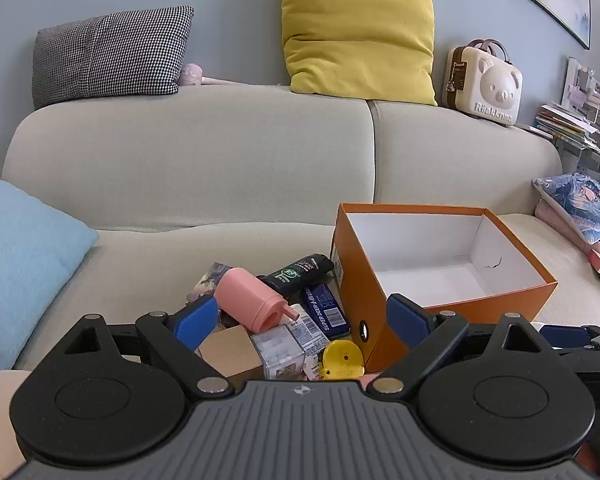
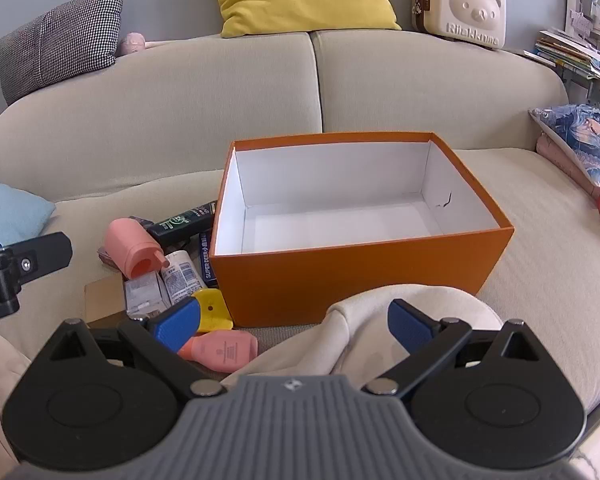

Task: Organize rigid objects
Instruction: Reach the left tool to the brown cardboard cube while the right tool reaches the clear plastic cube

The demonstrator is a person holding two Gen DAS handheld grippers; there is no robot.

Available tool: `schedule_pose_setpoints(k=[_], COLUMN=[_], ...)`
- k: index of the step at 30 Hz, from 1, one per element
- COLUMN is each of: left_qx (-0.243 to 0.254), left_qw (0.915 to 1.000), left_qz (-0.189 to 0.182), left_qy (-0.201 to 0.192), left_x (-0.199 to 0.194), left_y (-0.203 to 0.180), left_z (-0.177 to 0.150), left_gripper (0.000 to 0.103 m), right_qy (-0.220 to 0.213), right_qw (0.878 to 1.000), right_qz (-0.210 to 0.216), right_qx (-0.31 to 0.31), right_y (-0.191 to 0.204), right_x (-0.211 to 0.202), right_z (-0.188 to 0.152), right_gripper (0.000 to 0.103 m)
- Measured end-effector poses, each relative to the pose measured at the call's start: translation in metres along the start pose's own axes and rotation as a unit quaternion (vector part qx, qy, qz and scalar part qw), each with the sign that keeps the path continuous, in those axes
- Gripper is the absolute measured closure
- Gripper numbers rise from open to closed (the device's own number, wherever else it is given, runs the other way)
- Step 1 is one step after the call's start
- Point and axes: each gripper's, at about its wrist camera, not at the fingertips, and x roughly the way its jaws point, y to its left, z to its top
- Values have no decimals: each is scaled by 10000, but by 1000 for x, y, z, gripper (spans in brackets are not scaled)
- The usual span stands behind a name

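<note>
Sitting on a beige sofa (image 2: pixel 500 208), an orange box (image 2: pixel 364 268) stands open-topped with a bare white interior, a small dark mark on its right inner wall. Just left of the box lies a loose pile of small things, some touching one another. A pink cylinder (image 2: pixel 130 246) lies on its side with its open end toward the near edge. Behind it, a dark green tube (image 2: pixel 182 222) lies slanted against the box's left wall. A blue pack (image 2: pixel 207 258) printed "SUPER DEER" lies right beside the box's near-left corner, with a white labelled tube (image 2: pixel 180 276) next to it. Nearer sit a clear plastic case (image 2: pixel 144 294), a brown cardboard piece (image 2: pixel 104 296) and a yellow scraper-like item (image 2: pixel 216 306). Nearest of all, a pink bottle (image 2: pixel 222 350) lies flat beside a cream cloth (image 2: pixel 380 320) in front of the box.

The left tongs (image 1: pixel 304 322) are spread wide with nothing held, hovering near the pile with the box to their right. The right tongs (image 2: pixel 296 324) are also spread wide and hold nothing, poised over the cloth in front of the box, the left blue finger (image 2: pixel 176 322) overlapping the yellow item.

On the sofa's back rest a yellow cushion (image 1: pixel 356 28), a checked cushion (image 1: pixel 112 56) and a cream bear-faced case (image 1: pixel 484 80).
</note>
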Motion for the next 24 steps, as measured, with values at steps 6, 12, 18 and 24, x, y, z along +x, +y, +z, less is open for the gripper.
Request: schedule_pose_setpoints(k=[6,12,18,24], left_qx=[11,-34,-174,-217], left_qw=[10000,9998,9977,9930], left_qz=[-33,-83,-225,-367], left_qy=[9,160,621,1099], left_x=[0,4,16,33], left_y=[0,5,19,32], left_z=[-1,-2,-8,-14], left_gripper=[0,2,14,28], right_qy=[12,57,104,219], right_qw=[10000,10000,9998,9982], right_qz=[-4,13,146,503], right_qx=[-5,-12,-82,-260], right_y=[0,1,7,19], right_x=[1,4,11,24], right_z=[0,0,-2,-3], right_gripper=[4,4,4,15])
